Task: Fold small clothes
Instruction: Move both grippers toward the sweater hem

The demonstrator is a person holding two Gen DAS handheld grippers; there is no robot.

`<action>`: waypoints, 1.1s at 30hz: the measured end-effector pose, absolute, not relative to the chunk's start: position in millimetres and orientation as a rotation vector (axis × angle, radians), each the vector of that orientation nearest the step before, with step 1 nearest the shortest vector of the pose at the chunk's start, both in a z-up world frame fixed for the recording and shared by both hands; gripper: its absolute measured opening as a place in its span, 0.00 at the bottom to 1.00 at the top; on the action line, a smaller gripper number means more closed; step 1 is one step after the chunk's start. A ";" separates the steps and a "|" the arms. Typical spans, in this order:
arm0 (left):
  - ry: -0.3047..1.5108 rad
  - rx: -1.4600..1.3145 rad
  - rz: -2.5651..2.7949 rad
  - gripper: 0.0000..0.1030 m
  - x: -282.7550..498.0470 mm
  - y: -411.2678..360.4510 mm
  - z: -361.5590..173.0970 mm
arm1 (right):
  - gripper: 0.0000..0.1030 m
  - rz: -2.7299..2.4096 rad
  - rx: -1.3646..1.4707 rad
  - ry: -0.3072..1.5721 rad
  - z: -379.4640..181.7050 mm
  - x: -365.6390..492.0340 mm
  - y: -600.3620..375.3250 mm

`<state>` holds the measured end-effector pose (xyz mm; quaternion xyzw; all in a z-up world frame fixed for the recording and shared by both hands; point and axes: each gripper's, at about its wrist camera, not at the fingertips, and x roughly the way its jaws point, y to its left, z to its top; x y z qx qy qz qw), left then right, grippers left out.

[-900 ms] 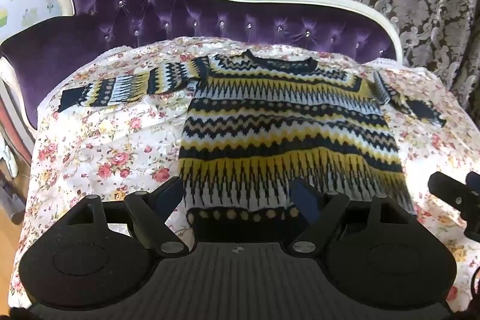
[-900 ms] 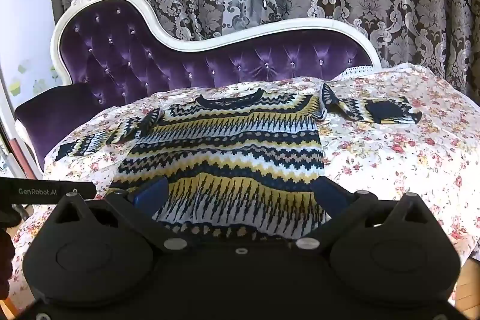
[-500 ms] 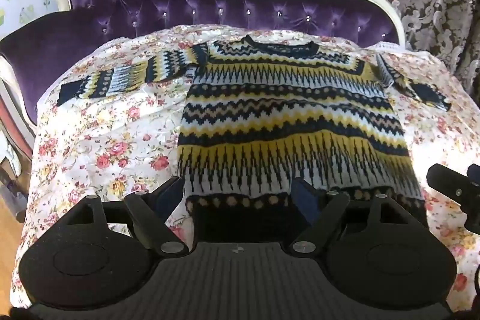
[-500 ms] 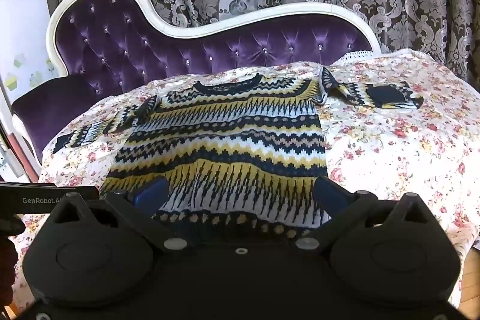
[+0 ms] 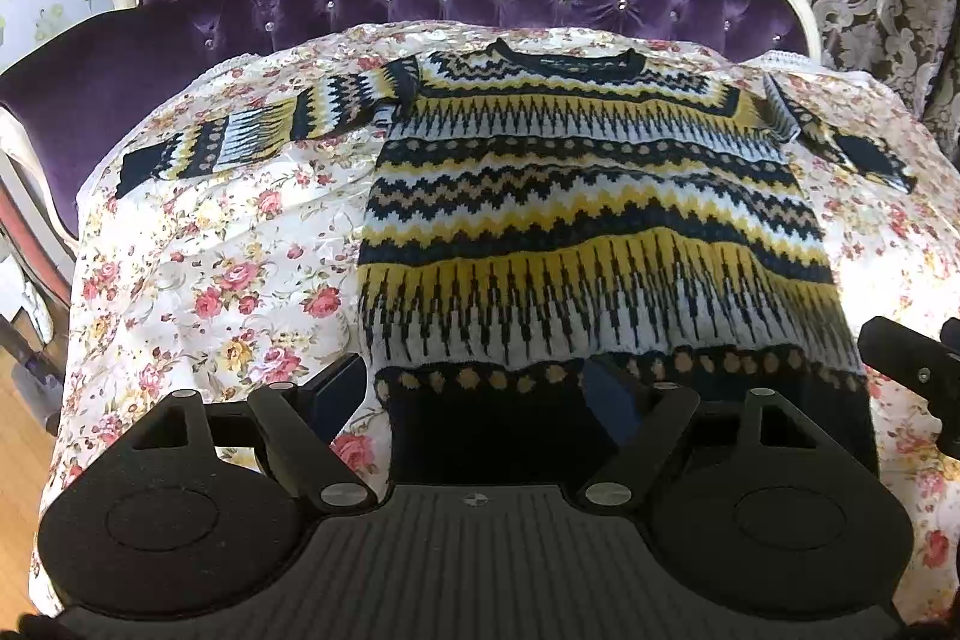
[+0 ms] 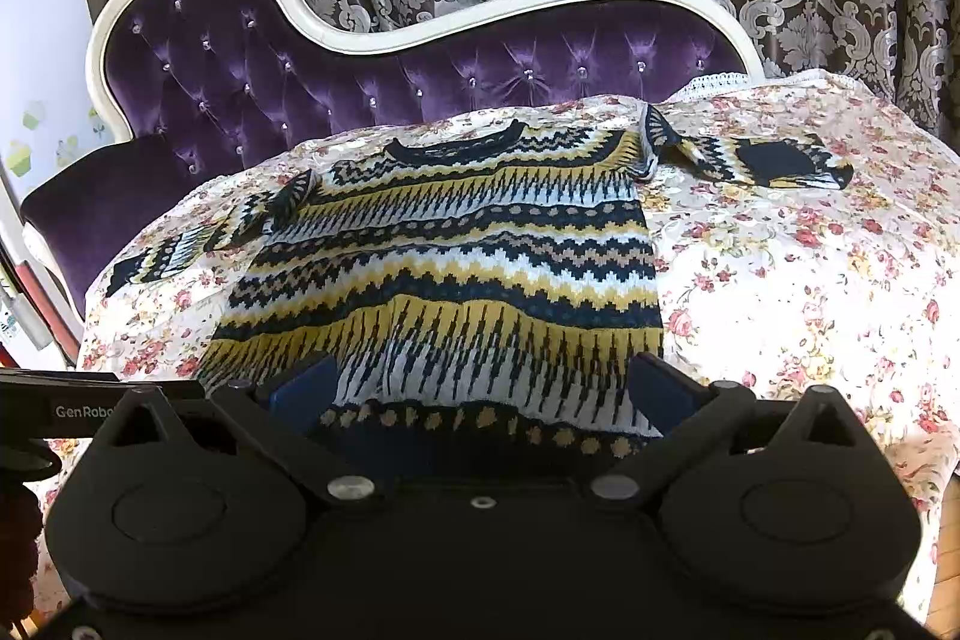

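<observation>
the patterned knit sweater [image 5: 576, 220] lies flat, sleeves spread, on the floral cover [image 5: 198, 280]; left gripper [image 5: 474, 394] and right gripper [image 6: 480, 394] hover spread and empty near its hem; soft, limp, thick knit—likely best pinched at hem corners.

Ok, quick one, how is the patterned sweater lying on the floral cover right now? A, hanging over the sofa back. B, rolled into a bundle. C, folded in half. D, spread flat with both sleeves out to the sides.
D: the sweater lies flat on the floral cover, one sleeve stretched to each side, both grippers open at its hem.
</observation>
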<state>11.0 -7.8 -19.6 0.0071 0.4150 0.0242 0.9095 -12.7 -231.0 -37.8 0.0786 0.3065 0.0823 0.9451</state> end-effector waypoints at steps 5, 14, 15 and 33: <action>0.862 0.018 0.054 0.76 11.5 -7.5 -20.4 | 0.99 0.170 0.166 0.633 -39.0 -11.9 -230.3; 0.872 0.016 0.059 0.76 12.1 -6.0 -22.9 | 0.99 0.183 0.166 0.649 -39.8 -9.6 -226.9; 0.873 0.016 0.060 0.76 12.1 -5.7 -22.9 | 0.99 0.184 0.168 0.650 -39.8 -9.4 -226.7; 0.921 0.012 0.071 0.76 17.5 -4.8 -27.6 | 0.99 0.196 0.187 0.675 -42.7 -3.8 -224.8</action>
